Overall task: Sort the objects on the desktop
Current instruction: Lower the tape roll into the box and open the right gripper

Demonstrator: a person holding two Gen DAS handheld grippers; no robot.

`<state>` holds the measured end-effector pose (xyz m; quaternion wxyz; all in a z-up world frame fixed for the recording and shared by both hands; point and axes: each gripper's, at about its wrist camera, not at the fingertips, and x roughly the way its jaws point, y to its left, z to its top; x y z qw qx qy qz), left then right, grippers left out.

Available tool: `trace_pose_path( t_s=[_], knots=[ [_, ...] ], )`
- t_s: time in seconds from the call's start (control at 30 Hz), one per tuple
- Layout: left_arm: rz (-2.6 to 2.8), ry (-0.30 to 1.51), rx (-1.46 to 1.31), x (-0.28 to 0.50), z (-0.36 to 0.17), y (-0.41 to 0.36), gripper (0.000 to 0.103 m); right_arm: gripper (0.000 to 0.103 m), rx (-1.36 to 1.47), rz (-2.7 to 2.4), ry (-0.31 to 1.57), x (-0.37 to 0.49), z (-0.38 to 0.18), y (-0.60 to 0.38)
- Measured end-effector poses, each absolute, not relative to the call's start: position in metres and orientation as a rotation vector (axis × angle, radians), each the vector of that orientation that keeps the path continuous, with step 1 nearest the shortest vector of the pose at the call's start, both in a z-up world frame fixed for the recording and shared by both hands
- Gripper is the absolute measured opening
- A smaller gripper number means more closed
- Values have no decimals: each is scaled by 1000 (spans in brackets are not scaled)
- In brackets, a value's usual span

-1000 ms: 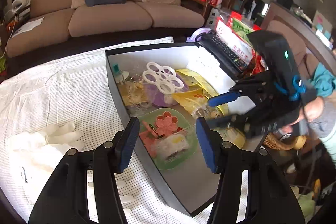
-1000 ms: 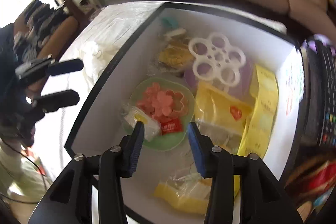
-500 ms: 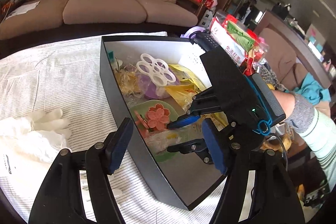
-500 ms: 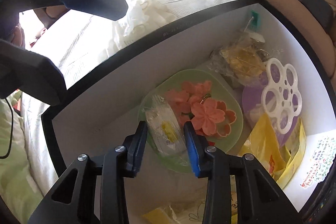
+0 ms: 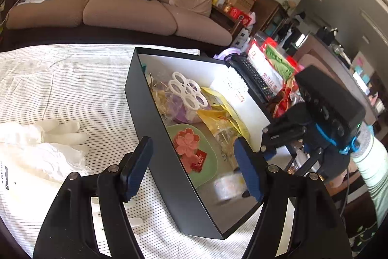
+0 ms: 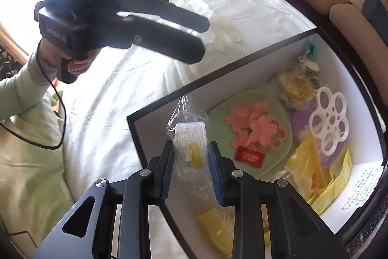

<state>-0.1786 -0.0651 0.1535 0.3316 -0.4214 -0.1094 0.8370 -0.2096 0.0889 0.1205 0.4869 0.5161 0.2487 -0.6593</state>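
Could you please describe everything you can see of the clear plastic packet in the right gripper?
The clear plastic packet is crinkly film holding a white printed label and a yellow piece. It sits between the right gripper fingers, which are closing on it, its twisted top pointing away, above the near corner of the black box.

The left wrist view is taken from low over the striped cloth (image 5: 60, 79), angled down and across the black box (image 5: 169, 162) toward the sofa (image 5: 126, 9). The right wrist view is taken close above the box (image 6: 155, 111), pointed steeply down. The green plate (image 5: 208, 162) (image 6: 286, 145) and white flower ring (image 5: 186, 91) (image 6: 327, 123) are shared by both.
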Motion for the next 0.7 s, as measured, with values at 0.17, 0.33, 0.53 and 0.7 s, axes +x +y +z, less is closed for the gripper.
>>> trace_pose_path(
  t_s=[0.17,0.33,0.53,0.7],
  knots=[
    [2166,-266,-1124,-176,147,-57,67,28,1399,-1504,492,-215,78,75],
    [2141,-182,-1170,-170,137,-43,67,34,1448,-1513,448,-224,70,74],
    [2131,-108,-1192,-162,134,-33,67,55,1338,-1708,508,-203,113,109],
    [2117,61,-1223,-158,137,-15,67,56,1253,-1909,600,-183,135,137]
  ],
)
